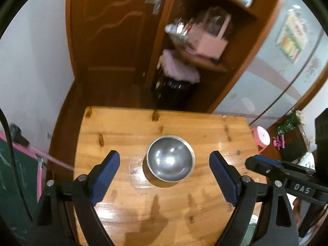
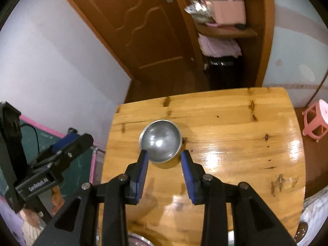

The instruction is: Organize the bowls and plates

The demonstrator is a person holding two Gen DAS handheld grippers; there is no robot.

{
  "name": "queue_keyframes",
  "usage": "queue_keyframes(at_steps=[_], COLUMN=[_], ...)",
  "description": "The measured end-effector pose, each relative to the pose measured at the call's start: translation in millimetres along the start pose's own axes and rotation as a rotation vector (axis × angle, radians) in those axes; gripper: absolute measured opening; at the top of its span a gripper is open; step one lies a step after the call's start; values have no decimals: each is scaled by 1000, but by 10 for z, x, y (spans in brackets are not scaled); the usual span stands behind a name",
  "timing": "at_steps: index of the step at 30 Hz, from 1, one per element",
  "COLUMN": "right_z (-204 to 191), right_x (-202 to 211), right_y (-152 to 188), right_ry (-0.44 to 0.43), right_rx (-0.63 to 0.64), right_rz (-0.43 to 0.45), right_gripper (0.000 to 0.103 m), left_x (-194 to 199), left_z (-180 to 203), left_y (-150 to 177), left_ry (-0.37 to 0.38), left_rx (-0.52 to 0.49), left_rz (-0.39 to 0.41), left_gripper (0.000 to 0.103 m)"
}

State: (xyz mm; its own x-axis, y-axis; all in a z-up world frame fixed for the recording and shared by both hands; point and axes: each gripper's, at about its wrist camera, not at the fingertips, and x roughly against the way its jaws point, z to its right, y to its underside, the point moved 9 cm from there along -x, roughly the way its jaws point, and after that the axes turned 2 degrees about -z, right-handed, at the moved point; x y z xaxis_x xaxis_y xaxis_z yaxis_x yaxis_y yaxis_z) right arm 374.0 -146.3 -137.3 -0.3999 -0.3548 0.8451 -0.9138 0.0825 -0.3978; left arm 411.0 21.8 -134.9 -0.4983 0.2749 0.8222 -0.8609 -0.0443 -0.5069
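both sets of jaws stood apart and held nothing: the left gripper (image 1: 164, 165) was spread wide, the right gripper (image 2: 164, 162) opened less far, its blue pads (image 2: 142, 173) just short of the near rim of the steel bowl (image 2: 160, 141). that bowl sat upright and empty on the wooden table (image 2: 235, 127), a little toward the far left part of the top as the right wrist saw it, and it lay between the left gripper's fingers in the left wrist view though lower than they were and not touched by them. to my eye the step in hand was the right gripper's pick of that bowl, and doing it well would have meant taking the rim edge-on, one pad inside and one outside the wall, since the smooth round body looked too slippery and too broad to pinch across. a slow approach seemed wise, because the glossy table would let a nudged bowl slide. at the bottom edge of the right wrist view a second metal rim (image 2: 139, 239) showed, too cut off to say what it was; it may have been the place to stack. beyond the table stood a wooden door (image 1: 114, 30), a shelf with pink boxes (image 1: 209, 45), and a pink stool (image 2: 316, 121) on the floor to the right.
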Motion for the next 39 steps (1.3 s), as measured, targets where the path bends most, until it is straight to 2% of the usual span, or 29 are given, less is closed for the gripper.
queue_keyframes(at_steps=[8, 14, 16, 19, 20, 23, 24, 25, 27, 35, 39], right_z=[174, 193, 198, 217, 225, 234, 234, 236, 222, 206, 158], right_x=[-746, -1142, -1235, -1353, -1393, -1478, -1498, -1522, -1567, -1448, -1229], right_y=[-26, -1, 12, 48, 63, 89, 95, 104, 129, 185, 234], right_ry=[11, 9, 6, 10, 12, 14, 17, 21, 10, 40, 15], right_rx=[-40, -56, -59, -60, -61, -63, -62, -59, -59, -55, -64], right_rz=[-101, -153, -169, -189, -200, -219, -221, -225, -245, -227, -210], right_gripper=[33, 33, 33, 33, 33, 33, 30, 27, 11, 8, 8], left_x=[-860, -1273, -1370, -1496, -1520, -1577, -1584, -1603, -1621, -1460, -1225], left_z=[-326, -399, -382, -370, -367, -352, -358, -350, -340, -284, -230], left_y=[233, 357, 408, 468, 485, 513, 519, 526, 534, 535, 558], left_ry=[-21, 37, 60, 63, 61, 64, 62, 62, 44, 31, 36], left_rx=[90, 176, 189, 188, 185, 177, 177, 172, 152, 116, 106], left_rz=[-102, -173, -198, -222, -226, -240, -243, -248, -253, -240, -237], left_gripper=[88, 70, 59, 53, 52, 39, 32, 21, 13, 10, 10])
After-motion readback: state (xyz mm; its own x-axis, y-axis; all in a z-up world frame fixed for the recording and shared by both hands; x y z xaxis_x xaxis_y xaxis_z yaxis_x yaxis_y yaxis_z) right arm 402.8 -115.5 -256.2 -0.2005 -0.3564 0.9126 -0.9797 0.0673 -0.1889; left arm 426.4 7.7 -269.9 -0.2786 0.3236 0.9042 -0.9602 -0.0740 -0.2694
